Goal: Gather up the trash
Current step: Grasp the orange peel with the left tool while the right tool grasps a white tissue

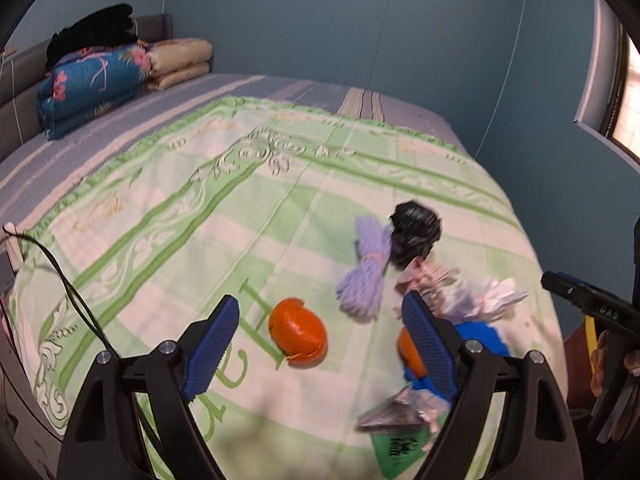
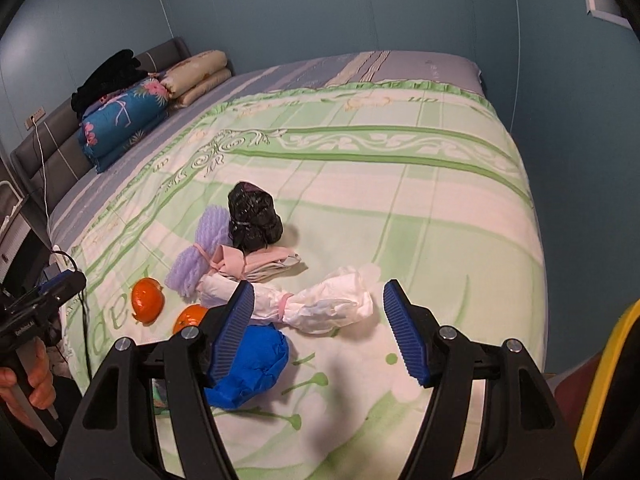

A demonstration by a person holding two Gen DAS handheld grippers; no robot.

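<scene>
1. No trash is collected yet: orange peel (image 1: 297, 332), purple netting (image 1: 365, 280), black bag (image 2: 255, 216), white wrapper (image 2: 328, 306) and blue wad (image 2: 252, 364) all lie on the bed (image 2: 440, 208).
2. Left tongs (image 1: 320, 348) and right tongs (image 2: 319, 330) hover wide, empty.

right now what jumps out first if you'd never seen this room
A pile of trash sits on the green patterned bedspread: a knotted black bag, a purple mesh bundle, a white wrapper and a crumpled blue ball. Two bright orange peels lie to their left. Folded bedding is stacked against the headboard.
</scene>
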